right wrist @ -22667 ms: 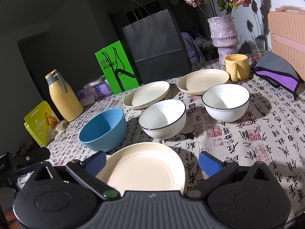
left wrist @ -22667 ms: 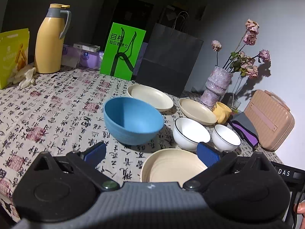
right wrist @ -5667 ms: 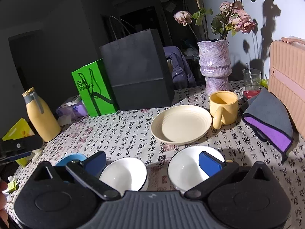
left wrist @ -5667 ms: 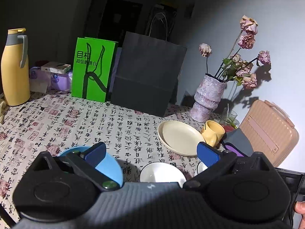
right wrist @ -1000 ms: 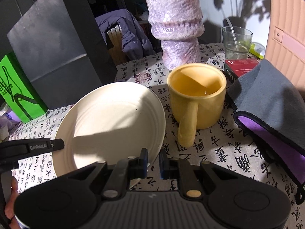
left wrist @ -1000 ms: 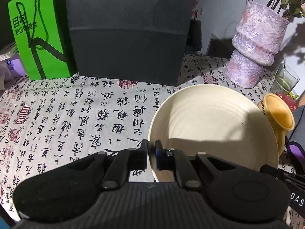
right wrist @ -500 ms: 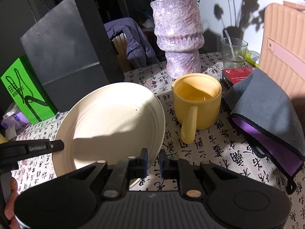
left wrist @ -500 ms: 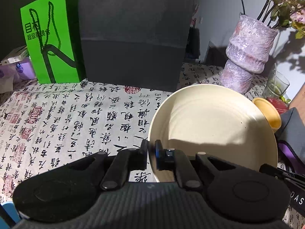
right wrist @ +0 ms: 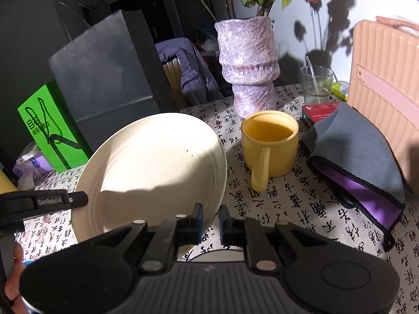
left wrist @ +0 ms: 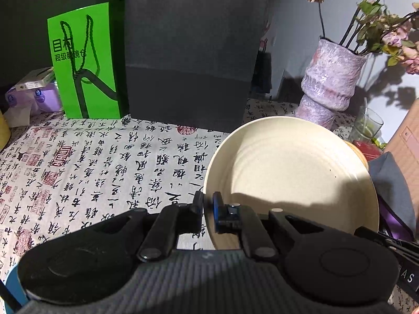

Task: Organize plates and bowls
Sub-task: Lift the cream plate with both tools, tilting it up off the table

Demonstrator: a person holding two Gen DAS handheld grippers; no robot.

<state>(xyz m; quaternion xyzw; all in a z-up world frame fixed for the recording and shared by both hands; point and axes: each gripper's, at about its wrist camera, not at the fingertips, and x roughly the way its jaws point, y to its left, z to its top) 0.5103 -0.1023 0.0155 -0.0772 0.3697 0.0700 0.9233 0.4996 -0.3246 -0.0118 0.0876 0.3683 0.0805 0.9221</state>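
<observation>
Between the two grippers, a cream plate (left wrist: 290, 172) is held by its near rim, tilted with the far edge raised, and it seems lifted off the tablecloth (left wrist: 104, 162). The left gripper (left wrist: 207, 208) has its jaws closed narrow on the plate's left near edge, and the right gripper (right wrist: 210, 218) pinches the right near edge in the same way, with the rim between its blue pads.

I judge that the step in hand is the carrying of this plate to its place with the other dishes. The next move calls for both hands to travel together at the same speed, so the plate does not twist out of the thin grip, and for keeping it clear of the yellow mug (right wrist: 269, 144), which stands just beside its right edge. After that it must be lowered flat before the jaws open.

Counted in these views: one plate is fully seen. A white curved edge (right wrist: 217, 256) shows under the right gripper and a blue rim (left wrist: 11, 287) at the lower left of the left view; they may be bowls, but I cannot tell for sure. Around them are one mug, one purple vase (right wrist: 248, 62) with dried flowers, one glass (right wrist: 315, 83), one dark paper bag (left wrist: 193, 47), one green bag (left wrist: 83, 62), one grey and purple cloth (right wrist: 358, 157) and one pink case (right wrist: 387, 83) at the far right.
</observation>
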